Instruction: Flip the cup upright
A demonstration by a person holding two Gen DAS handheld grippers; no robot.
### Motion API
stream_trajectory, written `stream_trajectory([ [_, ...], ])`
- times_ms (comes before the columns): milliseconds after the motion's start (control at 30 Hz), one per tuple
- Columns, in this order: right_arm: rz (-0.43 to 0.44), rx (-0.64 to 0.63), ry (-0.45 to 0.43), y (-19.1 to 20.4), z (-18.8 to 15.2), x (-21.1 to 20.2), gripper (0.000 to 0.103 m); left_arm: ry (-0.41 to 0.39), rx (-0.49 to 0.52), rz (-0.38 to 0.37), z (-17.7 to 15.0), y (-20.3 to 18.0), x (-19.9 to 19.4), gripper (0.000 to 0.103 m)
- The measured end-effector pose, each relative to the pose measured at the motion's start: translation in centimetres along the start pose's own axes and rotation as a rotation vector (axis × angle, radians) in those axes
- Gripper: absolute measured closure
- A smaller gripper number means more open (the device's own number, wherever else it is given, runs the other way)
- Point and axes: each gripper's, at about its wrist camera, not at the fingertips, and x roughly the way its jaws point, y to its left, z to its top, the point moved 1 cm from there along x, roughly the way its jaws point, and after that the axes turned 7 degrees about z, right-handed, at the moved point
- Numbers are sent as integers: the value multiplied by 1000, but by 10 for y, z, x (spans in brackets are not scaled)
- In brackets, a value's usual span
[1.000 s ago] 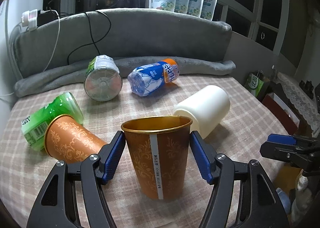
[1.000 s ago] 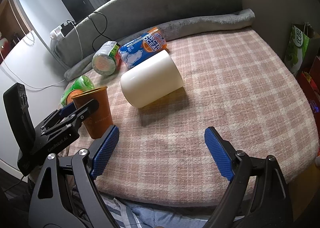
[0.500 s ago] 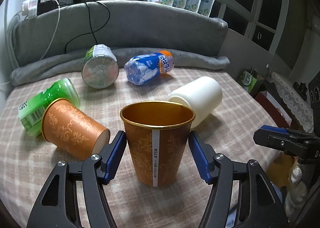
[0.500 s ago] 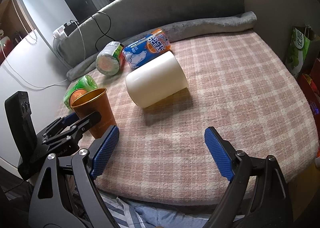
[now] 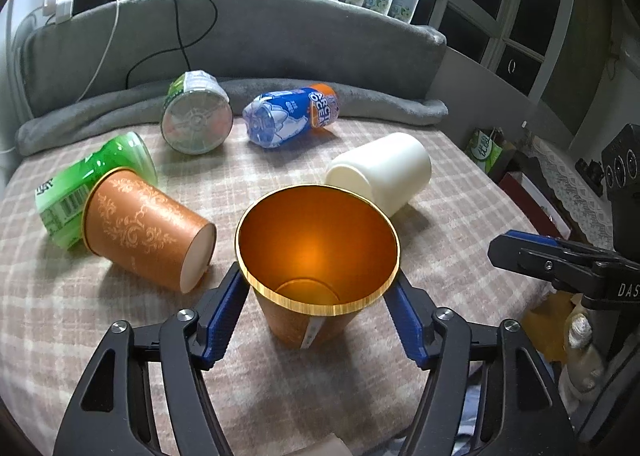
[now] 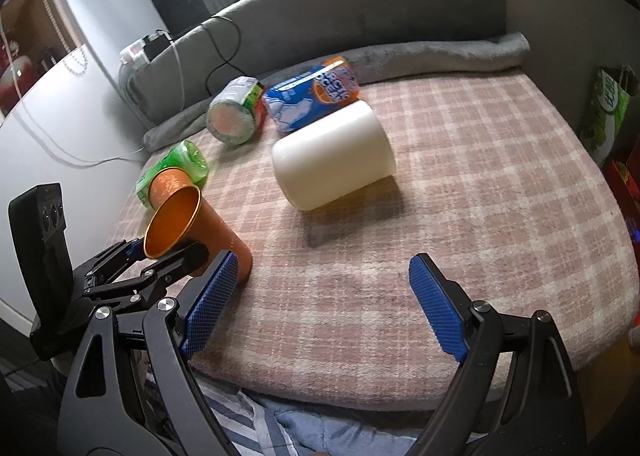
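Left gripper (image 5: pixel 320 308) holds orange gold-rimmed paper cup (image 5: pixel 316 256), mouth up but tilted, on pink plaid bed cover (image 5: pixel 460 232).
Left blue fingers (image 5: pixel 224 316) clamp the cup's sides near its rim; in the right view the cup (image 6: pixel 192 223) leans left, base on the cover. Right gripper (image 6: pixel 320 308) hovers at the near edge, fingers wide, holding nothing. Second orange patterned cup (image 5: pixel 144 228) lies on its side to the left, touching green bottle (image 5: pixel 88 183). White cylindrical cup (image 5: pixel 384 171) lies on its side, far right of the held cup.
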Motion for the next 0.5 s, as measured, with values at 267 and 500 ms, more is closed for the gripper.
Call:
stream_trajectory([
  [267, -35, -70, -51, 14, 2, -3, 13, -5, 14, -16, -7, 1, -16, 26],
  [500, -81, -139, -103, 27, 2, -7, 13, -42, 9, 9, -9, 8, -36, 25],
])
